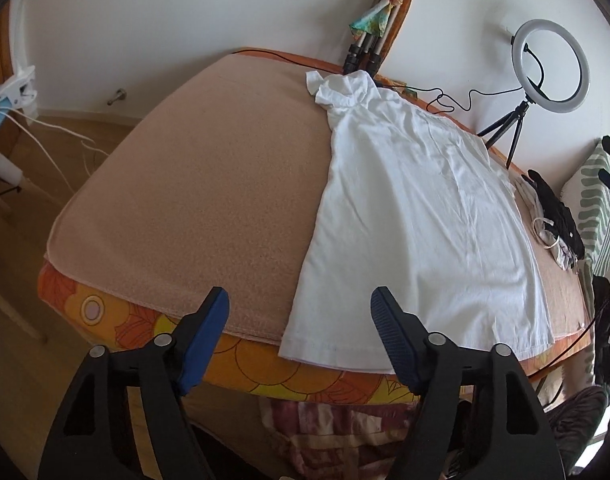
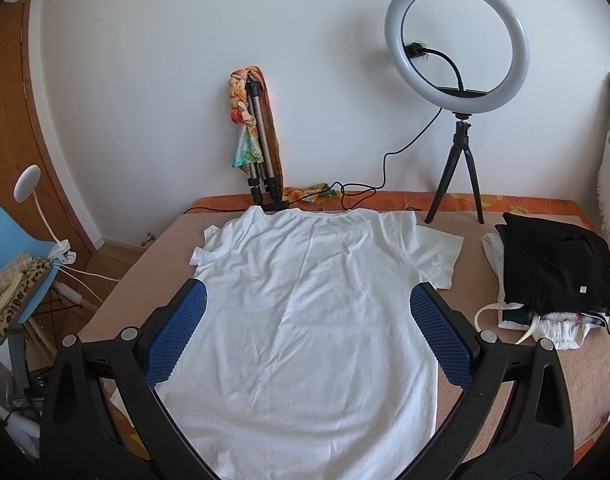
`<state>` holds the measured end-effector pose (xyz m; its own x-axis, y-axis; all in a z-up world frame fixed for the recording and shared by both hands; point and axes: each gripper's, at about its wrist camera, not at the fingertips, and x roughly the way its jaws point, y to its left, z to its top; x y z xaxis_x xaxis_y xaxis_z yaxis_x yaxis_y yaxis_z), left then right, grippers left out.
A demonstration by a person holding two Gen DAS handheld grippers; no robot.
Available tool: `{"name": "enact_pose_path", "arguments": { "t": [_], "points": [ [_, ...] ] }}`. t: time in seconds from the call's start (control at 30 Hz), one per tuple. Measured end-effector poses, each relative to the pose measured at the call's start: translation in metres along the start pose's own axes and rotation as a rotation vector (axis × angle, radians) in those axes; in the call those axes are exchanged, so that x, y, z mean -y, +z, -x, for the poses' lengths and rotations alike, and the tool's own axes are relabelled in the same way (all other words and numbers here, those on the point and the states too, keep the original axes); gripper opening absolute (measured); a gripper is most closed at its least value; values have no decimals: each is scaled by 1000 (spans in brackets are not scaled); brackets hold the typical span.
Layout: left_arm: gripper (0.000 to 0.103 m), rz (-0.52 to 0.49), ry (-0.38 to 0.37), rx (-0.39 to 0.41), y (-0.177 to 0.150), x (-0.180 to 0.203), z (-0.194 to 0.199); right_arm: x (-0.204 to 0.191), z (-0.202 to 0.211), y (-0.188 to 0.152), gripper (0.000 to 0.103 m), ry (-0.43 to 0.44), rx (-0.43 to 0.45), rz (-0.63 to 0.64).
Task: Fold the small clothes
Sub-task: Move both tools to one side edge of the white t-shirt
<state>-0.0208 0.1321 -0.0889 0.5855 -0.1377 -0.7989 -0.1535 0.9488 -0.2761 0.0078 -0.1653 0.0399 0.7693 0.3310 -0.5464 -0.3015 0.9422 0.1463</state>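
Observation:
A white T-shirt (image 1: 417, 216) lies spread flat on the tan blanket (image 1: 209, 184) of a bed, collar toward the wall, hem at the near edge. It also shows in the right wrist view (image 2: 305, 304), its left sleeve crumpled and its right sleeve flat. My left gripper (image 1: 299, 300) is open and empty, hovering at the bed's near edge just left of the shirt's hem corner. My right gripper (image 2: 307, 292) is open and empty, held above the shirt's middle with a finger over each side edge.
A pile of black and white clothes (image 2: 553, 276) lies on the bed right of the shirt. A ring light on a tripod (image 2: 457, 44) and a folded tripod (image 2: 261, 152) stand by the wall, with a black cable (image 2: 361, 190). A blue chair (image 2: 21, 248) stands left.

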Motion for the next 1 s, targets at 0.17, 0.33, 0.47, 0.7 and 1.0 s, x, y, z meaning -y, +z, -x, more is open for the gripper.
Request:
{"name": "enact_pose_path", "arguments": {
  "t": [0.17,0.33,0.47,0.7,1.0],
  "points": [
    [55,-18,-15,-29,-3,4,-11,-37,-34,36,103,113,-50,25],
    [45,-31,-18,-65,-6,1,-21,-83,-81,64,103,190,-173,93],
    [44,-15,-47,-102,-8,-2,-29,-119,-114,79,103,251,-265,173],
    [36,-36,-58,-110,-4,5,-34,-169,-168,83,103,237,-312,262],
    [32,59,-124,-117,-2,-10,-37,-191,-292,80,97,263,-468,75]
  ]
}}
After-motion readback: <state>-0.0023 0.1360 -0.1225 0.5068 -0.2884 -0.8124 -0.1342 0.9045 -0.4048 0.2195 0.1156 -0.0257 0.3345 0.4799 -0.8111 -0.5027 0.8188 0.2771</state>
